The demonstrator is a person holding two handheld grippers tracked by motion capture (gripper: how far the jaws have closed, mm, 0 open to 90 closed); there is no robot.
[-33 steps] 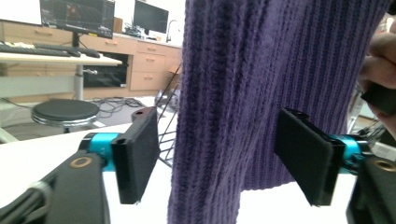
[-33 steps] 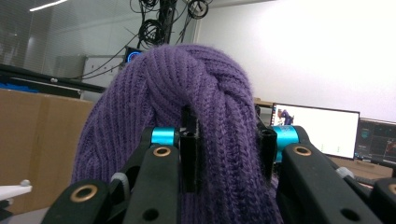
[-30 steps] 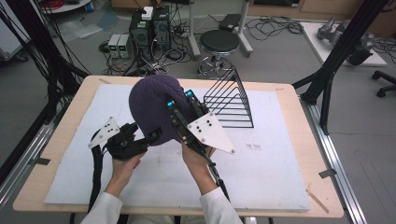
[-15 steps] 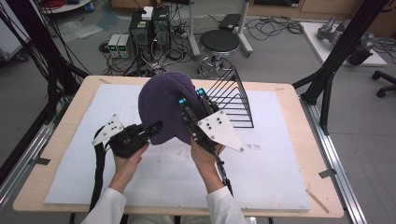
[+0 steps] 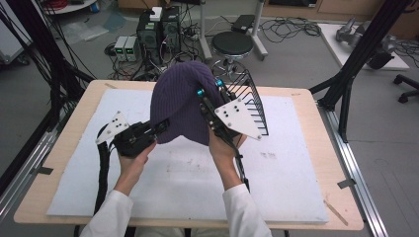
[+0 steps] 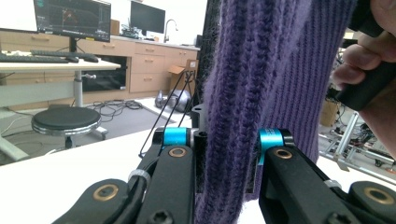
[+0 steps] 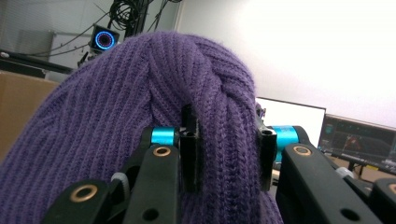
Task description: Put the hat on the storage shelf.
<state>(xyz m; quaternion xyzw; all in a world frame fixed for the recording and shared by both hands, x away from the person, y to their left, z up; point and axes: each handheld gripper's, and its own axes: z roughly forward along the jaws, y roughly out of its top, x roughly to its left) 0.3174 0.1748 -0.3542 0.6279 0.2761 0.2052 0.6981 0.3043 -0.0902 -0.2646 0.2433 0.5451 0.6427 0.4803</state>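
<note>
1. Your two grippers hold a purple knitted beanie (image 5: 180, 103) up in the air above the white mat (image 5: 296, 187) on the table (image 5: 316, 106).
2. Your left gripper (image 5: 160, 127) is clenched on the beanie's lower edge; in the left gripper view a fold of ribbed knit (image 6: 233, 154) sits pinched between the two black jaws.
3. Your right gripper (image 5: 210, 89) is clamped on the beanie near its crown; in the right gripper view a bunched ridge of fabric (image 7: 224, 135) is squeezed between its jaws.
4. The beanie hangs just in front of a black wire rack (image 5: 249, 101), which stands on the mat behind your right hand (image 5: 225, 145).
5. Your left hand (image 5: 132, 163) grips its tool low, near the mat.
</note>
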